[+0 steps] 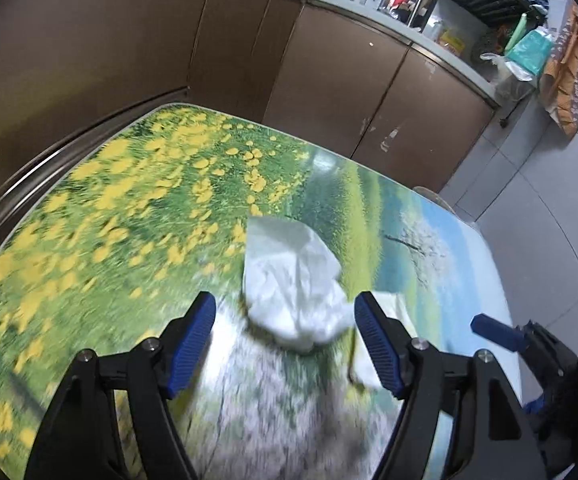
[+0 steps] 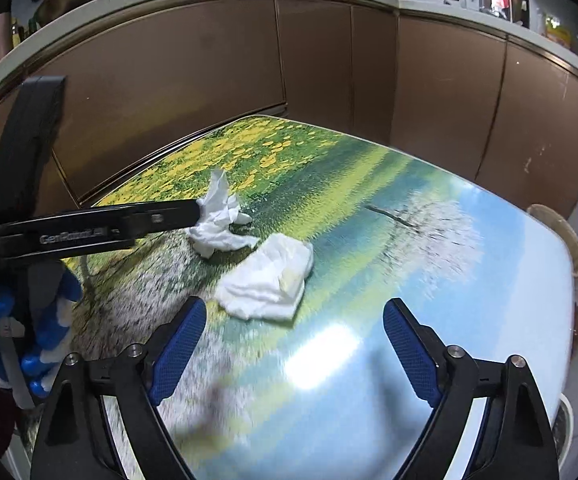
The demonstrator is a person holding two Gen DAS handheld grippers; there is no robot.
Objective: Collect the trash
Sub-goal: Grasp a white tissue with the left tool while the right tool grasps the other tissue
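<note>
While both tissues lie loose on the surface (image 2: 369, 360), you have two soft, near-weightless targets. The crumpled tissue (image 1: 295, 292) is bunched and peaked, lying where the yellow-flower print gives way to the pale patch; the flatter wad (image 2: 267, 286) sits just beside it, toward the blue part of the print, with a faint yellowish stain on one side. Judgement: neither will resist, both will squash to nothing, and both could slide on the glossy print if nudged sideways. Take the crumpled one across its raised middle bulk. Take the flatter one by its thick folded edge, pressing down lightly so a layer gathers between the pads.

Left gripper (image 1: 285, 336): jaws spread wide, empty. In the left wrist view the crumpled tissue sits just ahead of and between the fingertips; in the right wrist view one left finger tip looks to be at the tissue's edge, though whether it touches you cannot tell. No squeeze yet.

Right gripper (image 2: 295, 340): jaws spread wide, released, holding nothing. The flatter wad lies just ahead of the left-hand pad and off centre, not between the pads, so shift that way before closing.

A gloved hand (image 2: 45, 320), blue and white, grips the left tool.
</note>
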